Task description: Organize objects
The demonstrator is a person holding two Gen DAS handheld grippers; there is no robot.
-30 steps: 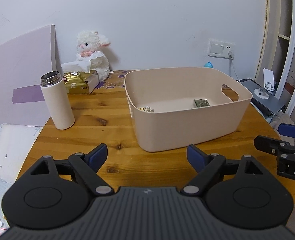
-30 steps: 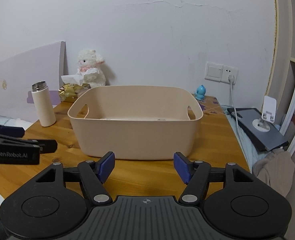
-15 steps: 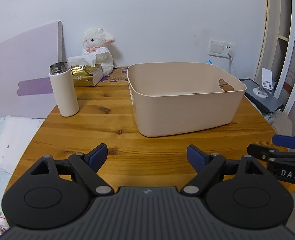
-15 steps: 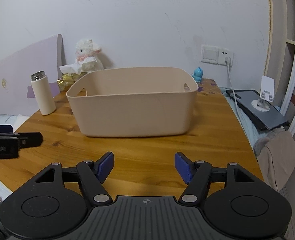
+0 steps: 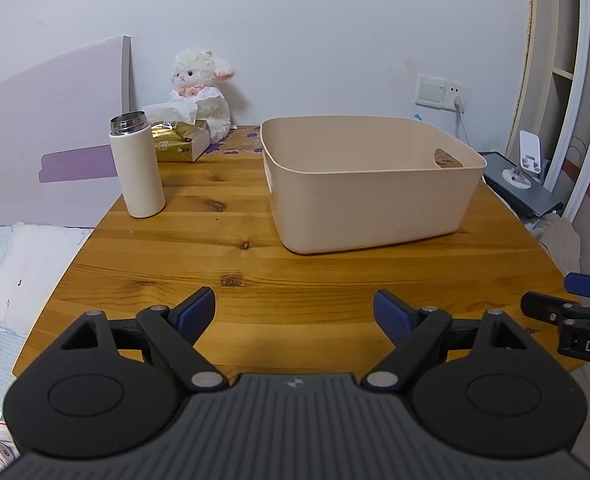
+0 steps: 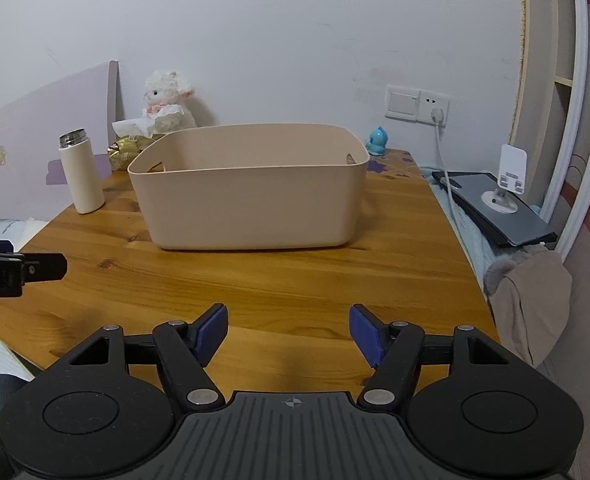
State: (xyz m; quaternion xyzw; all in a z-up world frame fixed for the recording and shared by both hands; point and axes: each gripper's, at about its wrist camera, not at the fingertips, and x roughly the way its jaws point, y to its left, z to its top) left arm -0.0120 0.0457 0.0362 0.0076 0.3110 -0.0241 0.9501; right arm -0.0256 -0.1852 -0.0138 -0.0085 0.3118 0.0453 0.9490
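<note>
Both tools empty, jaws apart: left tool (image 5: 295, 312), right tool (image 6: 289, 330). Bin (image 6: 251, 192) contents hidden. Flask (image 5: 137, 168), tissue box (image 5: 181, 142) remain on desk (image 5: 255, 264); progress unclear.

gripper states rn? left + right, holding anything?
Left gripper: open, holding nothing, above the wooden table.
Right gripper: open, holding nothing, facing the beige bin.

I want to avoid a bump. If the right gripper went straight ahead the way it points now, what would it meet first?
Most likely the near wall of the beige bin. The right gripper is open and empty over bare table, with nothing between it and the bin. Its height relative to the rim is hard to judge.
</note>
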